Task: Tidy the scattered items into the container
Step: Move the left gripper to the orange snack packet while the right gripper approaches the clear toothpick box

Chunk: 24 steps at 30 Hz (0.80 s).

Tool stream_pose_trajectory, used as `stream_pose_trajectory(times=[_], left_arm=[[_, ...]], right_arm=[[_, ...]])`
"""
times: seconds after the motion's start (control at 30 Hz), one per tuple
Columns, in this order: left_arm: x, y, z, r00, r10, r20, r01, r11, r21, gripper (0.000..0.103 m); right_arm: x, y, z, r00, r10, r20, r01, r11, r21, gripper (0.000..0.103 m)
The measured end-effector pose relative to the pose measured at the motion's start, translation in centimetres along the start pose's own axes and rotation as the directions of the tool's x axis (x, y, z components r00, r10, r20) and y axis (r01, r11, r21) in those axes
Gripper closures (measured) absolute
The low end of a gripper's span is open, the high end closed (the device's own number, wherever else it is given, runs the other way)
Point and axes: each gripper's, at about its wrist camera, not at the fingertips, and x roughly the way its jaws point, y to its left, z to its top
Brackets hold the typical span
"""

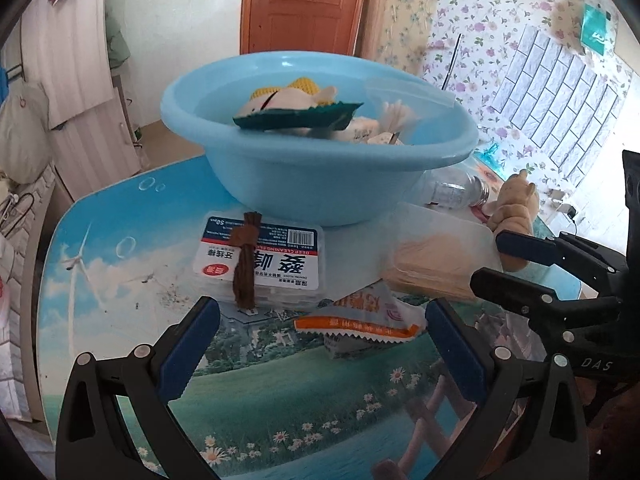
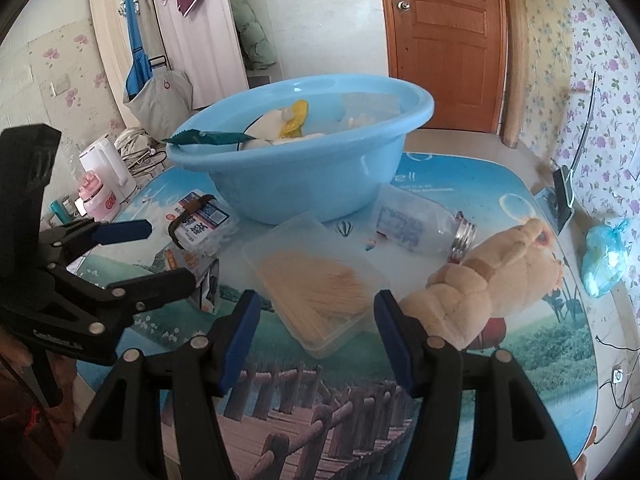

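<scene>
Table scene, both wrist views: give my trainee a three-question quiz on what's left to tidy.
1. True or false: the plush toy already lies in the blue basin.
2. What rests on the dental floss box? A) brown band B) bottle C) spoon
3. Fill in: the left hand-held gripper is ____, nothing between its fingers.

Key: 1 false, it lies on the table; 2 A, the brown band; 3 open.
</scene>
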Motion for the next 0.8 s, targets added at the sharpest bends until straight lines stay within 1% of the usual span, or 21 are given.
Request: stream_pose_trajectory(times=[0.23,0.5,0.57,0.63,0.7,0.73,0.77,0.8], left_arm=[[0.7,-0.7,-0.2,1.000,0.009,-0.007,-0.009,0.999,0.046,0.000],[1.0,-1.2,-0.6,1.000,-0.005,-0.023,0.007,0.996,0.086,0.000],[1.4,-1.5,-0.8,0.999,-0.010,-0.031,0.013,0.995,0.094,0.000],[1.6,-1.5,-0.9,0.999,-0.017,-0.036,0.020,0.995,0.098,0.000],[1.4,-1.2,-1.0,0.999,-0.024,-0.027,0.027,0.996,0.090,0.001],[1.3,-1.0,-1.1,0.999,-0.034,-0.019,0.035,0.996,0.078,0.005],[1.2,-0.8,-1.0,0.998,-0.058,-0.016,0.059,0.996,0.065,0.017],[1.2,-0.7,-1.0,0.997,-0.078,-0.020,0.079,0.995,0.059,0.033]], right_arm=[[0.3,-0.1,0.4,1.000,-0.007,0.003,0.007,1.000,-0.003,0.044],[-0.1,-0.4,0.7,1.000,-0.013,0.023,0.013,1.000,0.006,0.043],[-0.2,-0.6,0.7,1.000,-0.005,0.026,0.004,1.000,0.008,0.041],[0.0,-0.7,0.8,1.000,0.014,0.022,-0.014,1.000,0.003,0.034],[0.2,-0.5,1.0,0.999,0.026,0.022,-0.025,1.000,-0.013,0.030],[0.3,-0.4,1.1,0.999,0.024,0.022,-0.024,1.000,-0.018,0.030],[0.5,-0.3,1.2,1.000,0.020,0.024,-0.019,1.000,-0.021,0.029],[0.6,-0.4,1.4,0.999,0.015,0.031,-0.015,1.000,-0.020,0.029]])
